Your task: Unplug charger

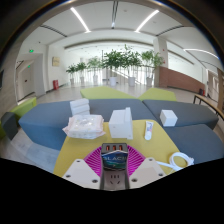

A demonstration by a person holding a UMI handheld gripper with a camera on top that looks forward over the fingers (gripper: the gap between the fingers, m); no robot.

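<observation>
A dark charger with a blue label is plugged into a grey power strip that lies on the yellow table. The strip runs straight ahead from the gripper, with an empty socket just before the charger and orange ports just beyond it. My gripper is right over the strip. Its pink pads lie against the charger's left and right sides with no gap showing, so the fingers are shut on the charger.
Beyond the strip on the table are a white box, a clear bag of white items, a small white stick-shaped item and a tape roll. Grey sofas ring the table; potted plants stand behind them.
</observation>
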